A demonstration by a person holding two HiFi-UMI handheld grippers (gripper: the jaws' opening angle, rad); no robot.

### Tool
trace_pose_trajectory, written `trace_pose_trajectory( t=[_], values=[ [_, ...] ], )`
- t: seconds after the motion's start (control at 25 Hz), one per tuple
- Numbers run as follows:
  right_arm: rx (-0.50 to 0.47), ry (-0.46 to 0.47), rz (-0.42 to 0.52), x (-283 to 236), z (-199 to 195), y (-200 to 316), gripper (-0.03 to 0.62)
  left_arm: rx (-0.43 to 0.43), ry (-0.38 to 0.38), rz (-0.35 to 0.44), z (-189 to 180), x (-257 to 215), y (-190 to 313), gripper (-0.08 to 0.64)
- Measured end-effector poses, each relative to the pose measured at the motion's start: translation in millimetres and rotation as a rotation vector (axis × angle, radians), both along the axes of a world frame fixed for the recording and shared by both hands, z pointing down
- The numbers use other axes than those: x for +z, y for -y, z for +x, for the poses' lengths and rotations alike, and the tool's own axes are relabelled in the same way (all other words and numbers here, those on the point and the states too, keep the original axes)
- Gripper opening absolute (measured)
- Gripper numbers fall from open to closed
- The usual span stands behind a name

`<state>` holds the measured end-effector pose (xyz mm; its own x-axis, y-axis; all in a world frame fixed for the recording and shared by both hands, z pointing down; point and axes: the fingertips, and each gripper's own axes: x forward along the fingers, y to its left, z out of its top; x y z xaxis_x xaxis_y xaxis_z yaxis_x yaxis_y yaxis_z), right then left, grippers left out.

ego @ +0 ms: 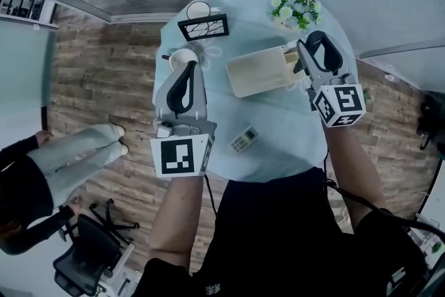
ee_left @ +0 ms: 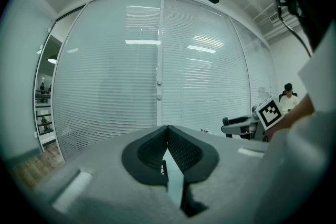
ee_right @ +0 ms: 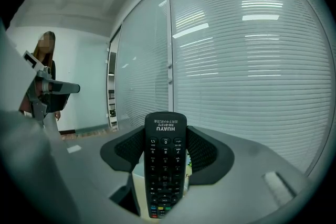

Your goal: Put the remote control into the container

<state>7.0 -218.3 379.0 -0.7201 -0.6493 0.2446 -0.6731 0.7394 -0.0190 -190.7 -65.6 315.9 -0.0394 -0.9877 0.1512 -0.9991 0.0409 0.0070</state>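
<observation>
Two grippers hang over the round surface (ego: 292, 142), and only one is loaded. Nearest the person, a small pale keypad device (ego: 244, 139) lies flat on the surface between the two arms; neither gripper touches it.

A little further out on the left, the left gripper (ego: 189, 69) has its jaws pressed together on nothing, as the left gripper view confirms (ee_left: 168, 136). It stands well apart from the container.

On the right, the right gripper (ego: 307, 46) clamps the black remote control (ee_right: 165, 165) between its pads. The remote's long axis runs along the line the gripper points, keys up and its head end leading.

Further out, the pale oblong container (ego: 250, 76) lies just left of that gripper's tip, which sits at the container's right end. Its length runs across the head view, while the gripper points away from the person and slightly left. The remote therefore looks set to cross the container, and probably needs a leftward carry and a turn to lie lengthwise before release.
</observation>
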Motion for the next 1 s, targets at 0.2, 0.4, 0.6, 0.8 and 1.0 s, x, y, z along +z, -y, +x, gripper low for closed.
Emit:
trace_pose_trajectory(
  t=[0.2,0.4,0.6,0.8,1.0],
  values=[
    [0.012,0.019,0.024,2.2,-1.9,5.2,0.252,-0.009,0.002,-0.010,-5.6,6.7,-1.8,0.001],
    [0.028,0.064,0.053,0.3,-6.7,6.7,0.253,-0.016,0.013,-0.030,-13.0,9.6,-6.0,0.001],
    [0.058,0.083,0.069,9.6,-4.8,7.7,0.253,-0.010,0.018,-0.065,-12.1,19.5,-8.5,0.001],
    [0.086,0.101,0.087,13.4,-3.5,11.1,0.252,-0.023,-0.004,-0.039,-13.4,18.7,-7.3,0.001],
    [0.108,0.120,0.102,13.8,0.6,13.0,0.252,-0.007,0.009,-0.061,-15.6,25.6,-9.9,0.000]
  ],
)
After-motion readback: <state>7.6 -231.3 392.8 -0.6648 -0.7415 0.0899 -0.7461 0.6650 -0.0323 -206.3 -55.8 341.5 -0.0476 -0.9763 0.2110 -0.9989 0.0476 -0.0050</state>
